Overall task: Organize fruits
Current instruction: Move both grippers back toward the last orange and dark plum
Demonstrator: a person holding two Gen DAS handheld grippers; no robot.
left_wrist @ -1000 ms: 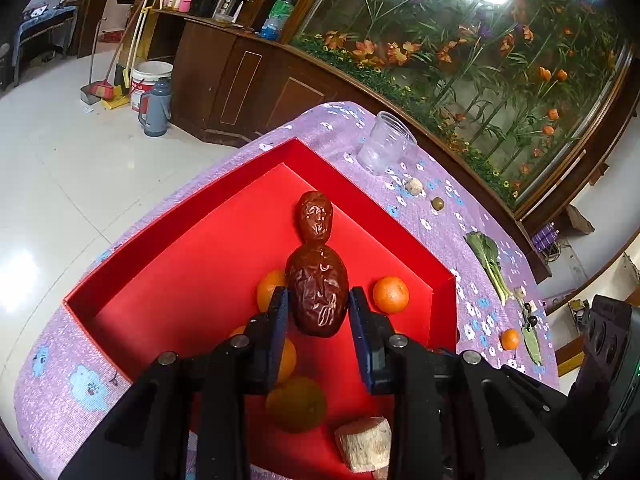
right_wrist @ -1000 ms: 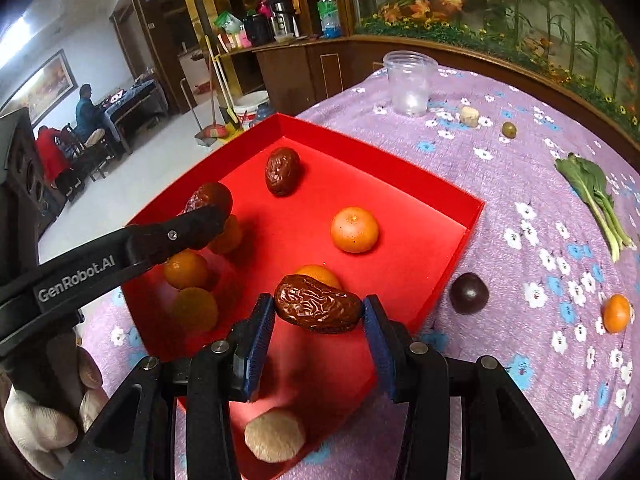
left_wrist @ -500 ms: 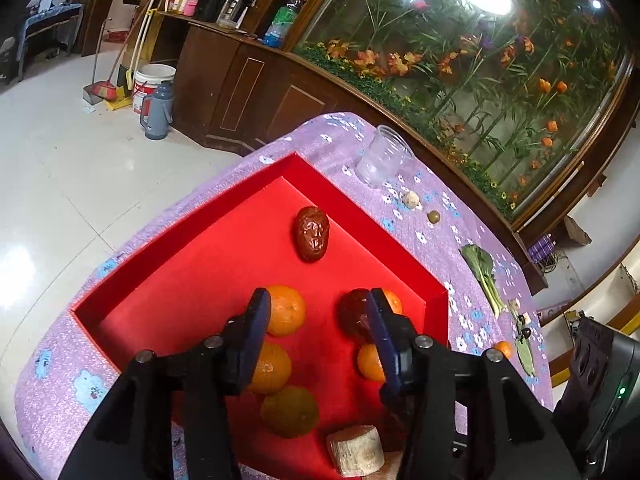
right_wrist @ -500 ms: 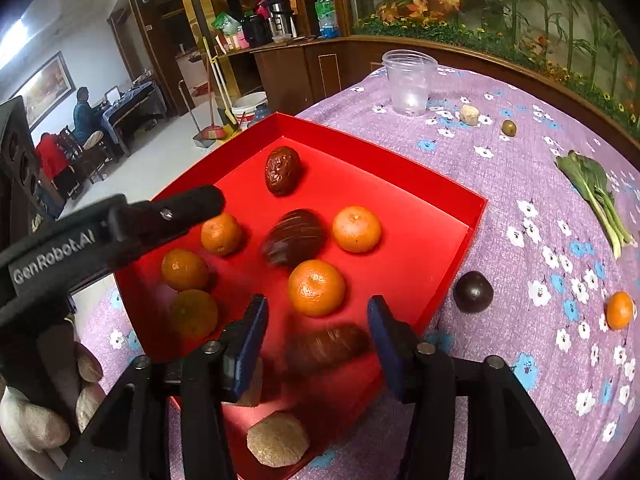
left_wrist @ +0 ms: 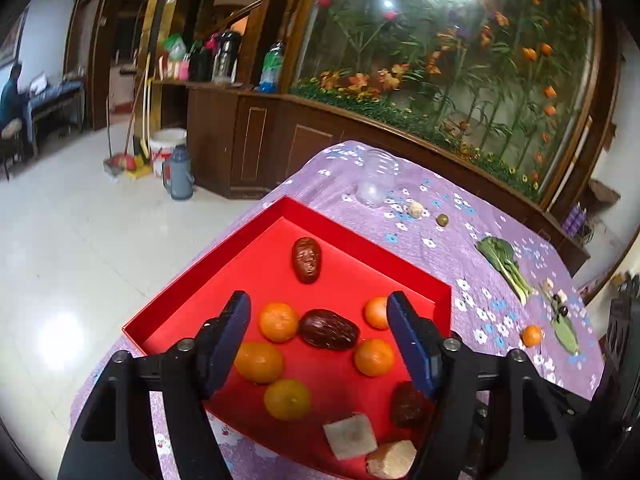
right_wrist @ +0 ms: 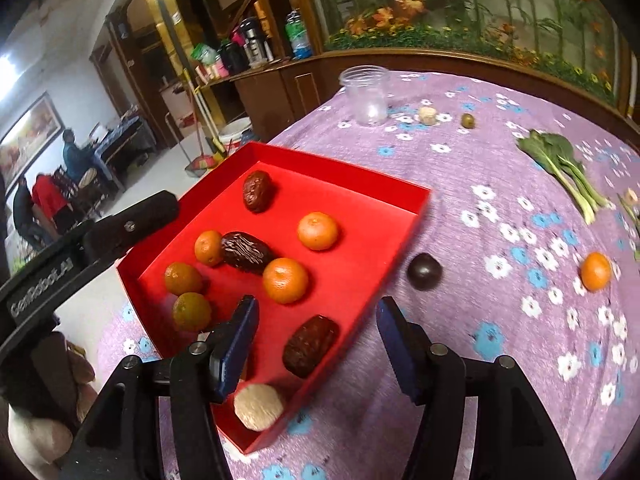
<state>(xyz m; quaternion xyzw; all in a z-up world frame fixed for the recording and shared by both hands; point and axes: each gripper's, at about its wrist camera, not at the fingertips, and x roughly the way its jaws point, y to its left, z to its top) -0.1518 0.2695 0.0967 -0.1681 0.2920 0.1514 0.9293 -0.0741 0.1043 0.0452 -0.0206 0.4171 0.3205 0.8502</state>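
Both our left gripper [left_wrist: 318, 342] and right gripper [right_wrist: 316, 346] hang wide open, holding nothing. The plum [right_wrist: 424, 271] sits on the surface just beside the tray's [right_wrist: 416, 216] right edge (light, firm, probably slippery); we'd pinch its middle.

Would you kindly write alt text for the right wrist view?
The open, empty right gripper hovers over the near corner of a red tray holding five oranges, three dates and a pale chunk. On the purple floral cloth beside it lie a dark round fruit and another orange.
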